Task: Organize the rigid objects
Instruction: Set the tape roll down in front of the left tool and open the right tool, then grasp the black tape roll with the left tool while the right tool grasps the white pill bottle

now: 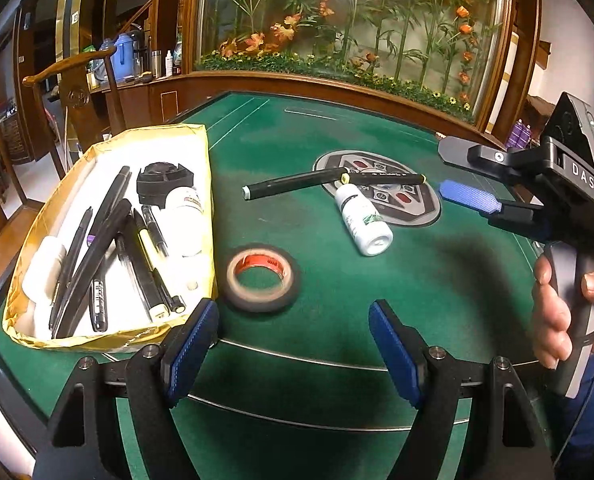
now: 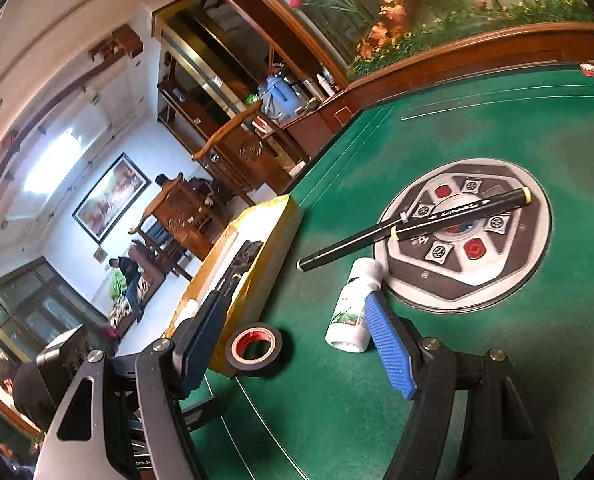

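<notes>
A: From your left wrist, what's sorted?

B: The box at the left already holds a heap of pens, a black holder and a white bottle. Four things are left on the felt: the tape just beside the box, two markers crossed over the centre disc, and a bottle lying against it. Your left gripper hangs over the felt near the tape, jaws wide, nothing in them.

A: And from your right wrist?

B: Your right gripper is spread too, and empty. Its blue finger sits just beside the bottle; the tape shows between the fingers, farther off. I'd judge you're well past halfway, with the bottle the likeliest next pick.
</notes>
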Demonstrator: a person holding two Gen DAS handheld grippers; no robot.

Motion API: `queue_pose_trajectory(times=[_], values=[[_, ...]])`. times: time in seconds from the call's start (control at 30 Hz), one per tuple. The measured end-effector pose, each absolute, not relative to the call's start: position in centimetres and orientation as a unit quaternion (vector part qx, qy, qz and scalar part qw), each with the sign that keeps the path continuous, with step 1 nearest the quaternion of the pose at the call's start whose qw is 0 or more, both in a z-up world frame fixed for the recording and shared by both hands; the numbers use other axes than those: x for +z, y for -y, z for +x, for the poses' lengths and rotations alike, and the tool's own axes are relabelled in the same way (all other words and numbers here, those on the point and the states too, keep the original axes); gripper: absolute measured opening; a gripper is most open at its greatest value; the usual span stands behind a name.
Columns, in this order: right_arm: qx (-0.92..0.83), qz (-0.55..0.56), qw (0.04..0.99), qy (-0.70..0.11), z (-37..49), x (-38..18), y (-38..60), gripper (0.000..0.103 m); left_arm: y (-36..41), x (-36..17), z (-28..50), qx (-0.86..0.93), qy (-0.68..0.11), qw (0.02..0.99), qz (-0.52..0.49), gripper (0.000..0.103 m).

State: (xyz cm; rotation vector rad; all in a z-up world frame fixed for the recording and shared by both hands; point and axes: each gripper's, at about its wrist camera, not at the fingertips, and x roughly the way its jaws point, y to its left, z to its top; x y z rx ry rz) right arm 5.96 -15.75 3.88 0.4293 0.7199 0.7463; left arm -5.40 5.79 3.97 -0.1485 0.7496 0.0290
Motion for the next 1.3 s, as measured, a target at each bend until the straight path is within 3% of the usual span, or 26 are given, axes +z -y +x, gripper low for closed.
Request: queue_pose_trajectory(times=[0.47, 0.7, 1.03, 1.13, 1.2, 1.3], values=[[0.356, 0.217, 0.843, -0.34, 6.1, 4.2, 16.0, 0.072, -5.0, 5.3, -3.6, -0.039, -0.389, 0.92, -0.031, 0.081], [0.358, 0.234, 0.838, -0.339, 6.2, 4.3, 16.6, 0.072, -5.4, 5.4, 4.3, -0.093, -0.5, 0.859, 0.053, 0.08], [0.362, 0.248, 0.83, -0.343, 6.4, 4.2, 17.0, 0.072, -6.2, 2.4, 8.1, -0.092, -0.544, 0.833, 0.042, 0.08], [0.361, 0.247, 0.832, -0.34, 6.3, 4.4, 17.0, 0.072, -5.1, 2.0, 6.8, -0.084, -0.536, 0.837, 0.072, 0.072], [0.36, 0.246, 0.833, -0.34, 6.2, 4.5, 17.0, 0.072, -5.0, 1.9, 5.6, -0.104, -0.546, 0.831, 0.021, 0.045], [0.358, 0.246, 0.832, -0.345, 6.4, 4.3, 16.8, 0.072, -4.5, 2.1, 3.5, -0.096, -0.526, 0.845, 0.009, 0.045]])
